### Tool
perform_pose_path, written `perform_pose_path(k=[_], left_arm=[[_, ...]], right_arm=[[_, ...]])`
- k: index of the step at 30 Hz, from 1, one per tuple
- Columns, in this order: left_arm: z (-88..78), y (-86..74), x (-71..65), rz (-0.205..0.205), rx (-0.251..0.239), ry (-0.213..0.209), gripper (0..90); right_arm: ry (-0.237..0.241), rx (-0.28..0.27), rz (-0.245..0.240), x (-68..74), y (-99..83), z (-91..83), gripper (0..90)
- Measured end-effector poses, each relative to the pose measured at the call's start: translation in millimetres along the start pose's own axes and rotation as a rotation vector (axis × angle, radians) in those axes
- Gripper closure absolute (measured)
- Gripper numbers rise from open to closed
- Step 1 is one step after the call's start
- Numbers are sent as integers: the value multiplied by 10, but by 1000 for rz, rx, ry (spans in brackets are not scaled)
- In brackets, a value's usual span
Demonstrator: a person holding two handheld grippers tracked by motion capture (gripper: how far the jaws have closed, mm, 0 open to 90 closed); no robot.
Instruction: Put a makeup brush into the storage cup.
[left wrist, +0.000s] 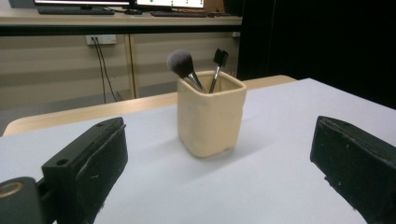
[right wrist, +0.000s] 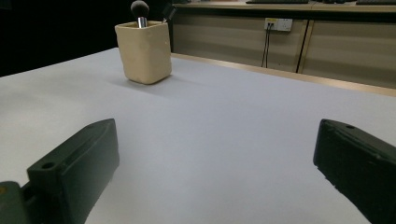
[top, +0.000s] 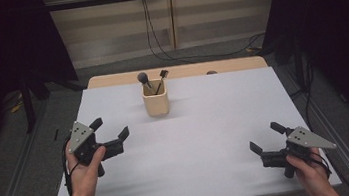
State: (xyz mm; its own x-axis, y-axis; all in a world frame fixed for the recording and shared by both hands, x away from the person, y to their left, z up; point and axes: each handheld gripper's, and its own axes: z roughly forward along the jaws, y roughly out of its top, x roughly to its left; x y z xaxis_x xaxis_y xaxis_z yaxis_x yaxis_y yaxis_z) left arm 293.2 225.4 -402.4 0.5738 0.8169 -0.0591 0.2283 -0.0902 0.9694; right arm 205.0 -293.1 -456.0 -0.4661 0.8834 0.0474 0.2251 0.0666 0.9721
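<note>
A cream square cup (top: 156, 104) stands on the white table (top: 206, 124) toward the back centre. It holds a round powder brush (top: 143, 77) and a small flat brush (top: 163, 73), both upright and leaning. My left gripper (top: 110, 128) hovers open at the left, pointing at the cup (left wrist: 211, 116), a short way from it; its fingers (left wrist: 95, 161) are wide apart with nothing between them. My right gripper (top: 264, 137) is open near the front right corner, far from the cup (right wrist: 144, 51), and its fingers (right wrist: 77, 170) hold nothing.
A wooden strip (top: 110, 80) runs along the table's far edge, with a small dark object (top: 211, 72) on it. Black curtains hang at both sides. Cables (top: 161, 49) trail down the back wall to the floor.
</note>
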Motion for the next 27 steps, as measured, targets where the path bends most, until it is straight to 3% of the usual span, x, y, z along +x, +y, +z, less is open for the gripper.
perform_pose_path(k=[6,11,18,22,27], left_arm=[[-186,-91,-72,1,-1,19,31],[-313,-188,-114,11,6,8,31],[-401,-317,-156,21,7,9,31],[-430,-356,-157,2,8,9,31],[-462,-389,-184,36,21,-13,28]], right_arm=[[-1,-4,9,-3,5,-6,0],[2,-4,7,3,5,-2,0],[6,2,5,22,7,12,0],[2,2,4,21,5,8,0],[-4,-1,5,22,1,-10,0]])
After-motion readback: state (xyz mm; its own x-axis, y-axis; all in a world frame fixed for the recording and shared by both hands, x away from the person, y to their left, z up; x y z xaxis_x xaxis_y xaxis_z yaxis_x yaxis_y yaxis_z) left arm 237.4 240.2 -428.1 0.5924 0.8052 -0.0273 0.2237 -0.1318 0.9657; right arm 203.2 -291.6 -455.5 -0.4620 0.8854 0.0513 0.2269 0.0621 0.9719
